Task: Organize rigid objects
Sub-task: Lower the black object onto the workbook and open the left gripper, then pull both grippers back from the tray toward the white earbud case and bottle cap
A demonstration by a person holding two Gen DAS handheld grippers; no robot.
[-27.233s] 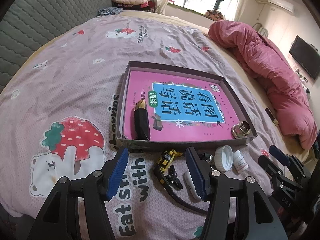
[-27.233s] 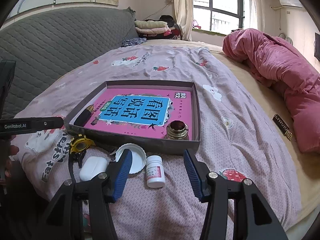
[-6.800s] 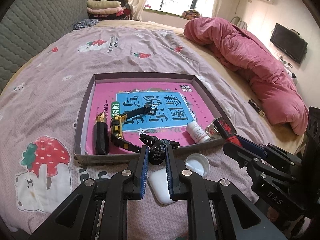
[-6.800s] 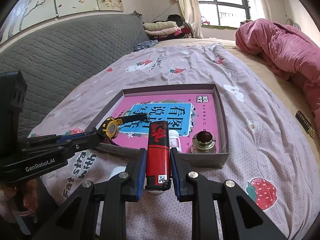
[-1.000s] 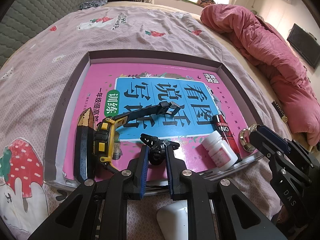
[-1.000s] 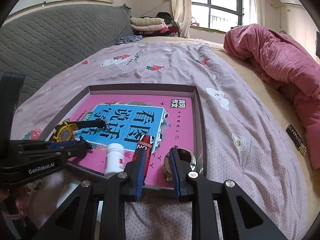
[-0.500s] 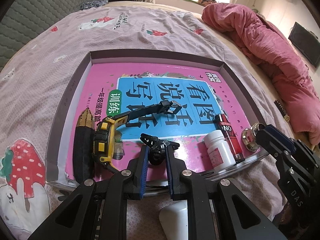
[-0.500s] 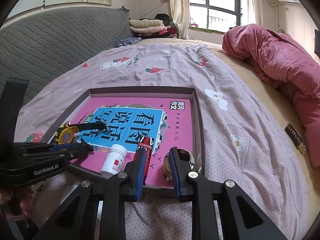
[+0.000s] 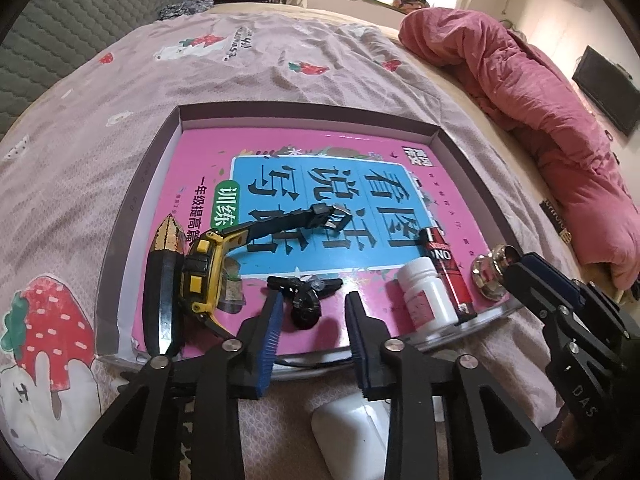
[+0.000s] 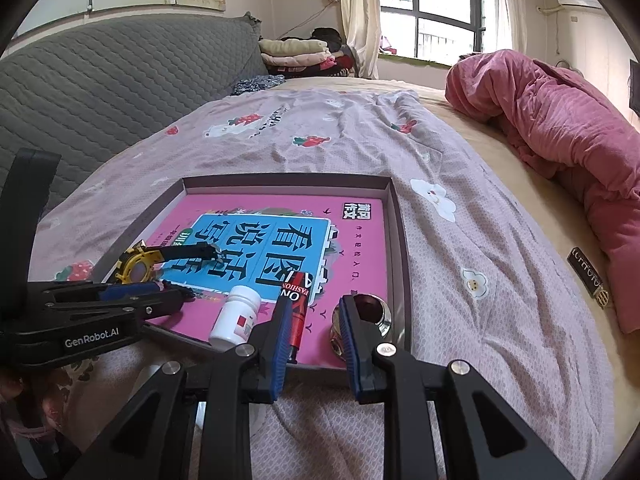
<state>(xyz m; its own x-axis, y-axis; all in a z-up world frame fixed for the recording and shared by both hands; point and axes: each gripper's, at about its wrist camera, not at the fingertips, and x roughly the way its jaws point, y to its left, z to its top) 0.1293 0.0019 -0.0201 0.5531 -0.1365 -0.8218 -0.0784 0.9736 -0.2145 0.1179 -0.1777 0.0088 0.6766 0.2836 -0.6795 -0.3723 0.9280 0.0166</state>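
One black clip (image 9: 305, 298), between opening left hand-held gripper (image 9: 313, 312)

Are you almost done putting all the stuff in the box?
Nearly. The watch, white bottle, red tube and metal knob already lie in the tray. The left gripper is opening around a small black clip resting inside too. The right gripper is shut, empty. A white case outside is left.

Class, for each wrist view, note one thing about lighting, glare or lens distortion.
Left wrist view: fisheye bends the box rim into curves; the black clip casts a soft shadow on the glossy pink book. Right wrist view: the window is overexposed; dark vignette fills the corners.
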